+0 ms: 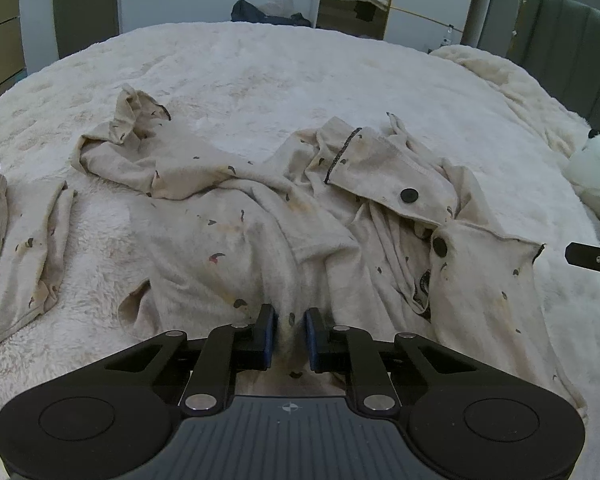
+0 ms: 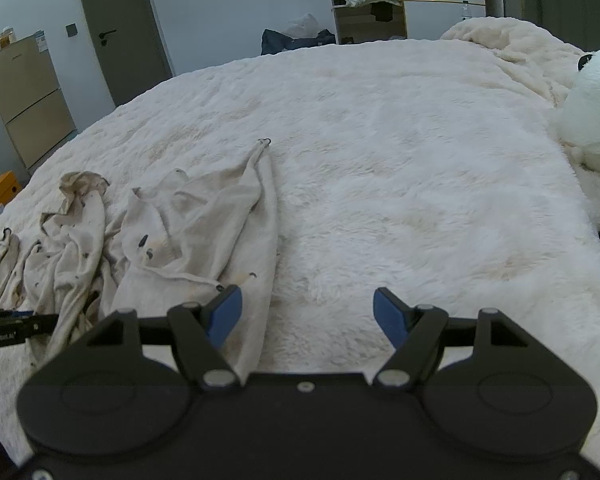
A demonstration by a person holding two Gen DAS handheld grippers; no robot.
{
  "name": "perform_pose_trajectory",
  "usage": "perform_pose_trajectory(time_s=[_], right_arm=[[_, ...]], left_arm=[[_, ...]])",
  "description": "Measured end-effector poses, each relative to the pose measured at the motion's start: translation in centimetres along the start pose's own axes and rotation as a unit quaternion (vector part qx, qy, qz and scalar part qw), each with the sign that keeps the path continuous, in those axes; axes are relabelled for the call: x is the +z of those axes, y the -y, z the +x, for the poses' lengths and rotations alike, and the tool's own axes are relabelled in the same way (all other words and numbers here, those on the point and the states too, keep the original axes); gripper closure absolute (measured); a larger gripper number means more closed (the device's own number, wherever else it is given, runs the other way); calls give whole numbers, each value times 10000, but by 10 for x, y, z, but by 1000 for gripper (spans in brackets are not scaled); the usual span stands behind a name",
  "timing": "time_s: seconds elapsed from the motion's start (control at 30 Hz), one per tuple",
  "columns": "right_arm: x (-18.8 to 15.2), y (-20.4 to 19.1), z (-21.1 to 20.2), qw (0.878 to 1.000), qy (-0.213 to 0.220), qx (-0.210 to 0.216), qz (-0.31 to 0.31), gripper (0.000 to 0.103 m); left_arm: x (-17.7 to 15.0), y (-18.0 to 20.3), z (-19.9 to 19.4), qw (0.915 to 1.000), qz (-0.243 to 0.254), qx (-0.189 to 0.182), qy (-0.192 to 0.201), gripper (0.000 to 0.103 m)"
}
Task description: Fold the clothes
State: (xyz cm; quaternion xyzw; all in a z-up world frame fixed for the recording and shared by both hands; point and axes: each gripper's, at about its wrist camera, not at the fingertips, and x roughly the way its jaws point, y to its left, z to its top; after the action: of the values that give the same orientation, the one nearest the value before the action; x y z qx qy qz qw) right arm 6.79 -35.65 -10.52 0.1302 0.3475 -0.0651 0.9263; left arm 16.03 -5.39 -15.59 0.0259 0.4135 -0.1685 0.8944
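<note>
Left hand-held gripper [image 1: 291,326] clamped on a ridge of the crumpled garment [image 1: 260,216] at bed [image 1: 260,64] centre; right hand-held gripper [image 2: 308,312] agape over bare fleece at four o'clock. Best lifted slowly, then spread flat.

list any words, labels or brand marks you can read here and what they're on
"GenRobot.AI", as best it reads, in white letters on the left gripper, where it enters the right wrist view at the left edge.
Sticker on the beige cabinet: too small to read.
Compass-like mark, no letters, on the left gripper's grey body.
</note>
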Motion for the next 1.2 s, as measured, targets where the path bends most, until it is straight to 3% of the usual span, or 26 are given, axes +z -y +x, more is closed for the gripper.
perform_pose_trajectory(time_s=[0.37,0.47,0.57,0.83,1.03,1.1,1.17,1.2], right_arm=[[0,0,0,10000,-13,15,-21,32],[0,0,0,10000,-10,18,-21,32],[-1,1,0,10000,-8,17,-15,32],[-1,-2,2,10000,-3,5,1,32],[0,0,1,10000,48,-34,42,32],[0,2,1,10000,45,-41,75,32],[0,2,1,9999,38,-40,84,32],[-1,2,1,10000,35,-40,83,32]], left_arm=[[0,3,3,10000,36,30,-12,89],[0,7,1,9999,94,-42,-8,99],[1,12,-4,9997,182,-161,43,103],[19,42,-41,9943,374,-905,413,103],[32,90,-88,9714,1023,-2008,748,103],[32,95,-88,9706,1099,-2003,758,99],[32,95,-82,9752,1117,-1783,684,82],[31,94,-78,9783,1090,-1641,645,66]])
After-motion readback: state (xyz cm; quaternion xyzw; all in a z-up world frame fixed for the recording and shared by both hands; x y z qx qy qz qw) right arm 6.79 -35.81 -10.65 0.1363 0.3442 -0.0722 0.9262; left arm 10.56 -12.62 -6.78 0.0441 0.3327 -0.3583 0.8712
